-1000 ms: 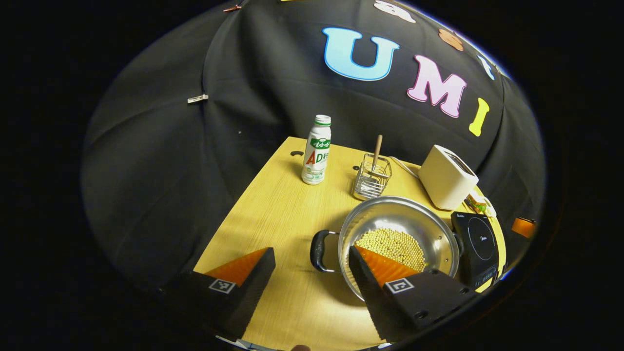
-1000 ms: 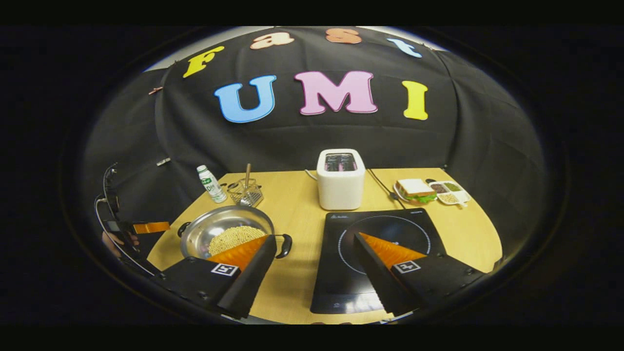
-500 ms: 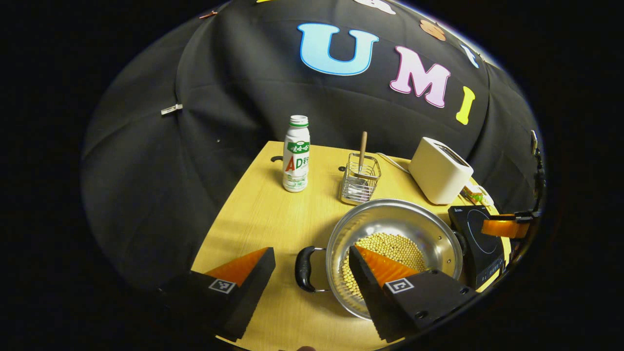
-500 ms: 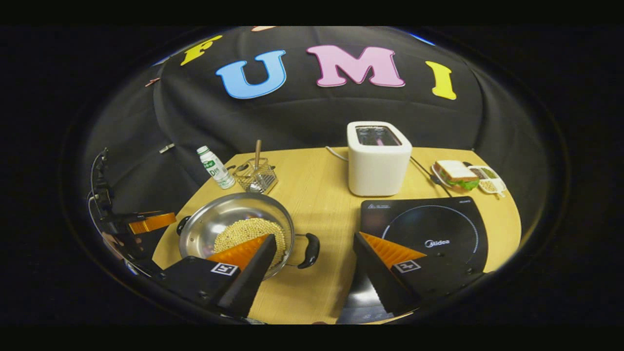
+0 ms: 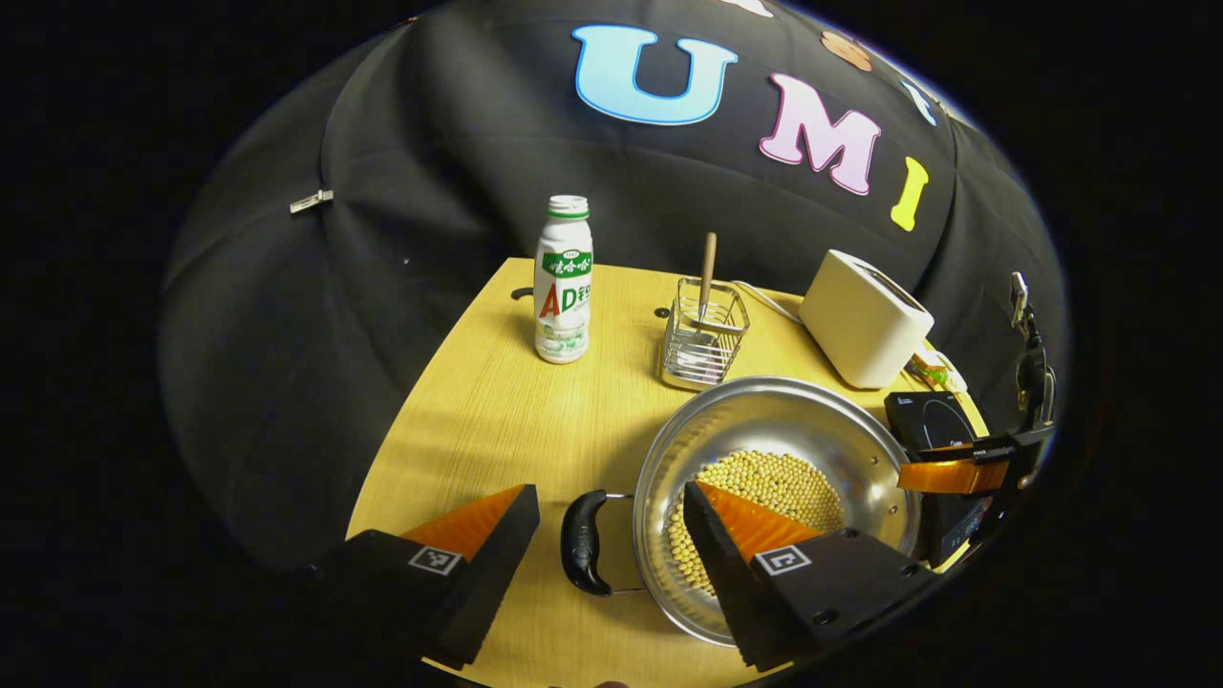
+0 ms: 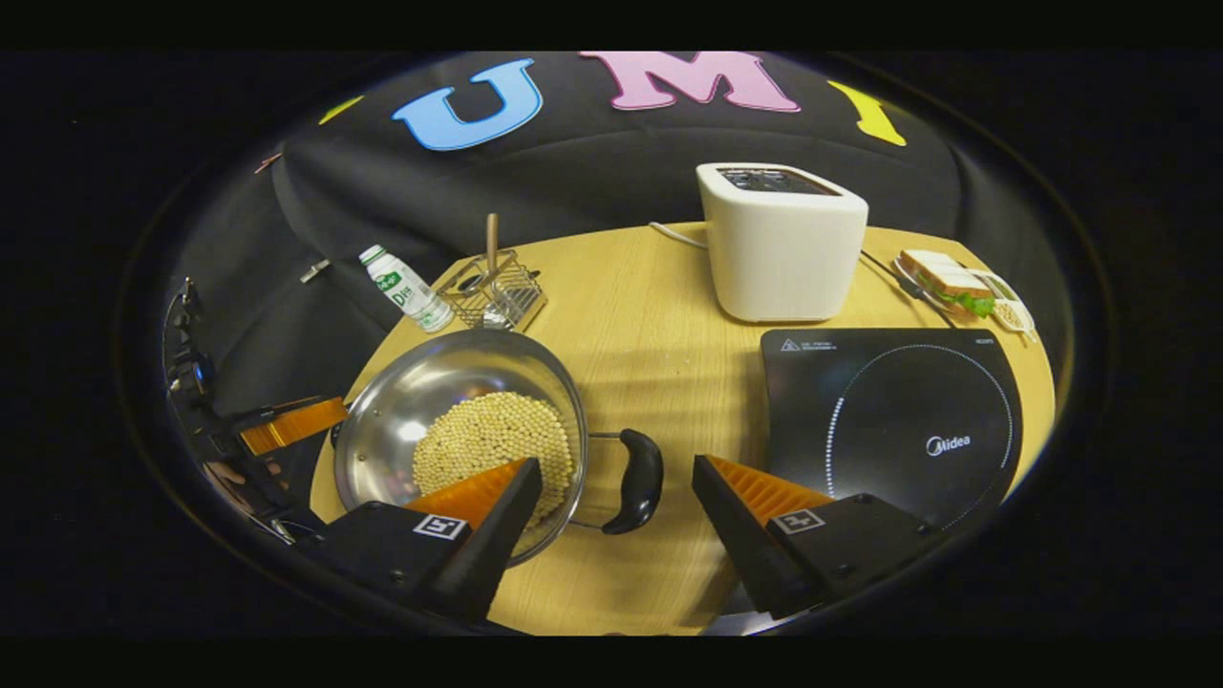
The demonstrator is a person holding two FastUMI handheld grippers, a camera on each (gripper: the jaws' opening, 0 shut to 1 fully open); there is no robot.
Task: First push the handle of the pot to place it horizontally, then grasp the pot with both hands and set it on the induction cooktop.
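Note:
A steel pot (image 5: 764, 420) with pale beans (image 5: 764, 483) stands on the wooden table. Its black left handle (image 5: 580, 543) lies between the fingers of my left gripper (image 5: 611, 511), which is open and apart from it. In the right gripper view the pot (image 6: 420, 392) sits left of the black induction cooktop (image 6: 898, 420). The pot's right handle (image 6: 638, 468) lies in the gap of my open right gripper (image 6: 616, 473), untouched. The other gripper shows at the edge of each view: the right gripper (image 5: 951, 475) and the left gripper (image 6: 291, 425).
Behind the pot stand a white bottle (image 5: 563, 282), a wire basket (image 5: 702, 334) with a wooden utensil, and a white toaster (image 6: 782, 244). A sandwich (image 6: 946, 282) lies on a dish at the far right. Bare table (image 6: 659, 325) separates pot and cooktop (image 5: 922, 420).
Both grippers have moved forward and down toward the pot. Each handle now lies between its gripper's open fingers. The pot has not moved.

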